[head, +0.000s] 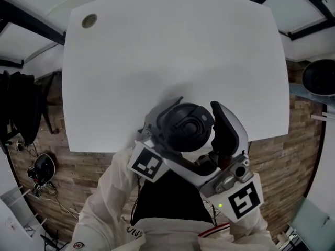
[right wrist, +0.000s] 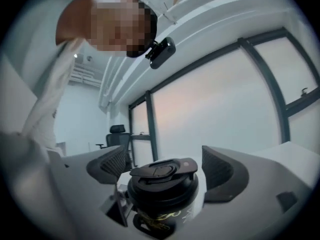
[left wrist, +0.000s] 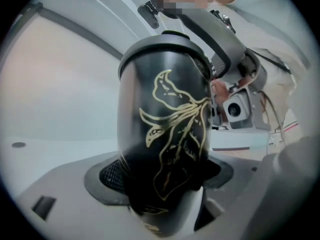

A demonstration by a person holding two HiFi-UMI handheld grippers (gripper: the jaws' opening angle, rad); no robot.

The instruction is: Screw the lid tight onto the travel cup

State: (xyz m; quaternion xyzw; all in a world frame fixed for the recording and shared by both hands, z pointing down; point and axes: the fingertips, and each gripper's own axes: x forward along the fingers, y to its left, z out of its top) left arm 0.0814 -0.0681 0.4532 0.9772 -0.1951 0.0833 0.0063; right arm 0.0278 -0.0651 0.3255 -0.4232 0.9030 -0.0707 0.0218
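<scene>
The travel cup [left wrist: 165, 134] is black with a gold flower drawing, and it is held in the air over the person's lap, just off the near table edge. My left gripper [left wrist: 165, 175] is shut on the cup's body, with its pads [left wrist: 111, 176] pressed on the sides. The black flip-top lid [head: 186, 127] sits on the cup's mouth. My right gripper [right wrist: 162, 158] points upward with the lid [right wrist: 162, 179] low between its jaws. Its ribbed pads [right wrist: 220, 170] stand off the lid on both sides, so it is open. The cup's base is hidden.
The white table [head: 172, 51] stretches ahead, with a round cable hole [head: 89, 20] at its far left corner. Wood floor [head: 89, 177] lies under its near edge. Dark gear [head: 18, 109] hangs at the left. An office chair [right wrist: 117, 134] stands by the windows.
</scene>
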